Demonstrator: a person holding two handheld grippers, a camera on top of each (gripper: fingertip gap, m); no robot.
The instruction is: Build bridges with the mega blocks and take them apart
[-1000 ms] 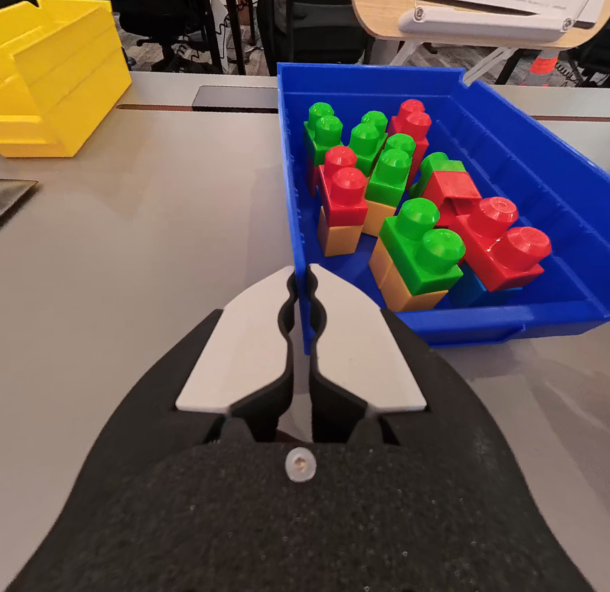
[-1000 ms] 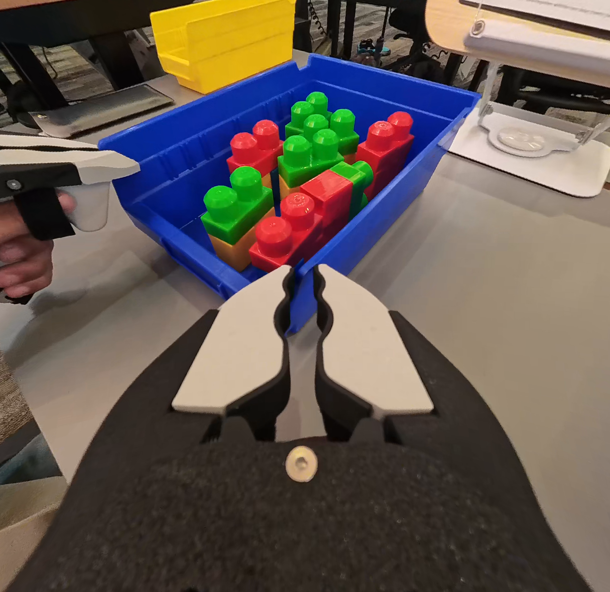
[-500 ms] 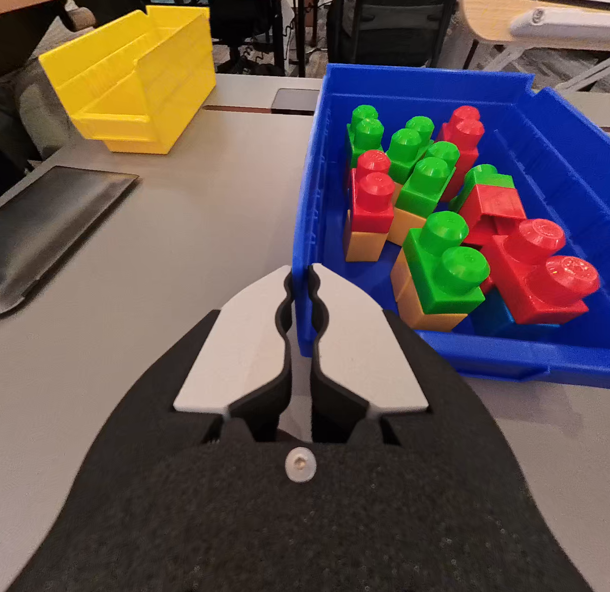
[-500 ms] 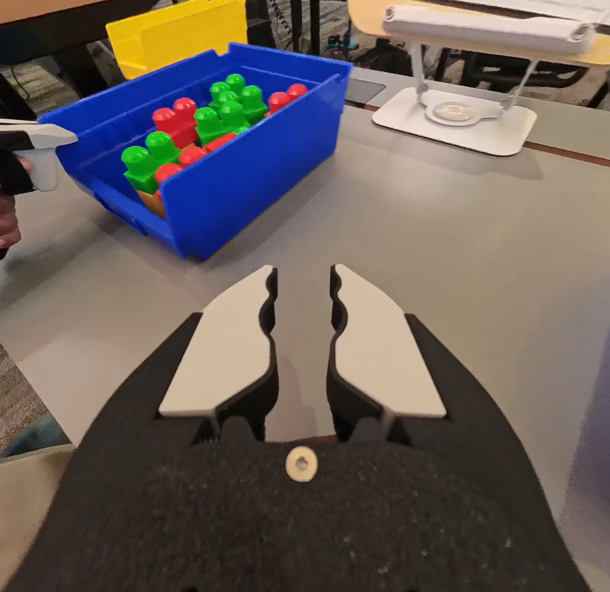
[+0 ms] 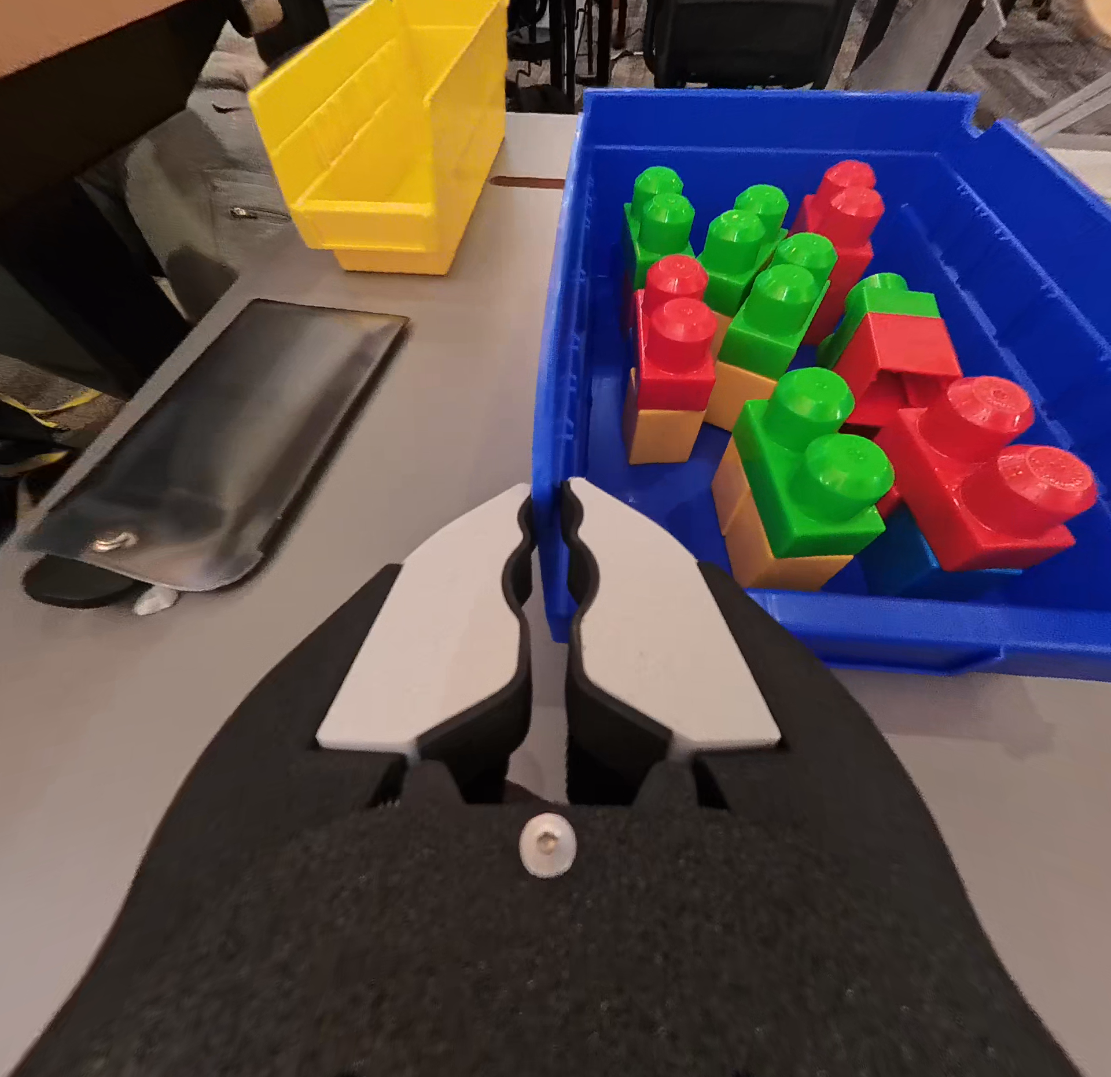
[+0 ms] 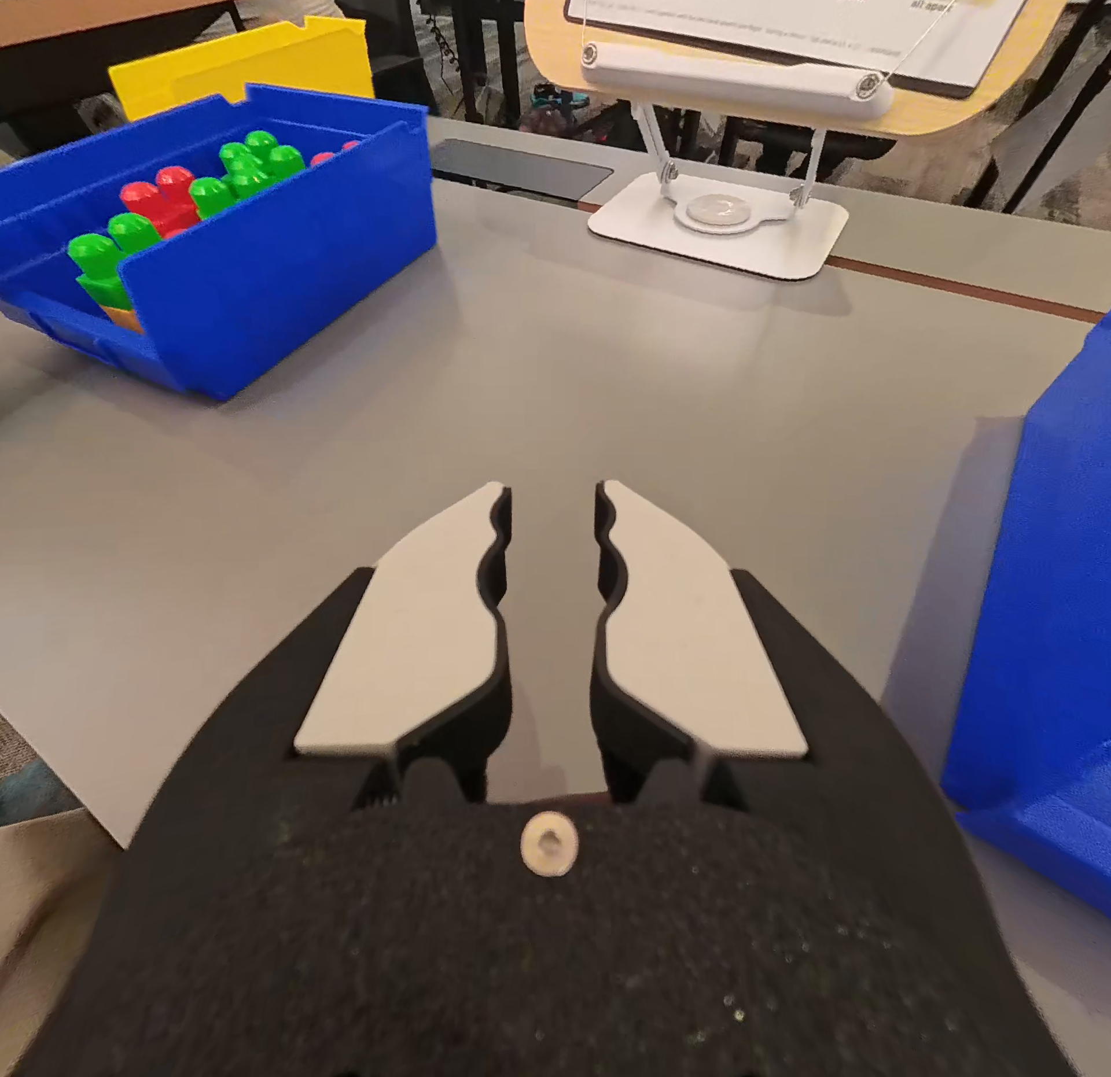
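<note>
A blue bin (image 5: pixel 559 387) on the grey table holds several stacked mega blocks: a green-on-orange pair (image 5: pixel 799 483) at the front, a red-on-orange pair (image 5: pixel 673 375), a red block (image 5: pixel 986 477) at the right, and more green and red ones behind. My left gripper (image 5: pixel 547 492) is shut on the bin's wall at its near-left corner. My right gripper (image 6: pixel 553 489) is open and empty, low over bare table. The bin (image 6: pixel 270 279) lies far to its left.
A yellow bin (image 5: pixel 397 135) stands behind and left of the blue one; it also shows in the right wrist view (image 6: pixel 240 68). A black pouch (image 5: pixel 222 441) lies at the left. A white document stand (image 6: pixel 715 231) is at the back. A second blue bin (image 6: pixel 1052 627) is at the right. My hands' fingertips stand some 50 cm from each other. The black pouch (image 5: pixel 222 441) lies around 20 cm away from my left fingertips.
My right gripper has opened, let go of the blue bin's corner and drawn away to the right. My left gripper stays shut on the bin's corner while its view has swung.
</note>
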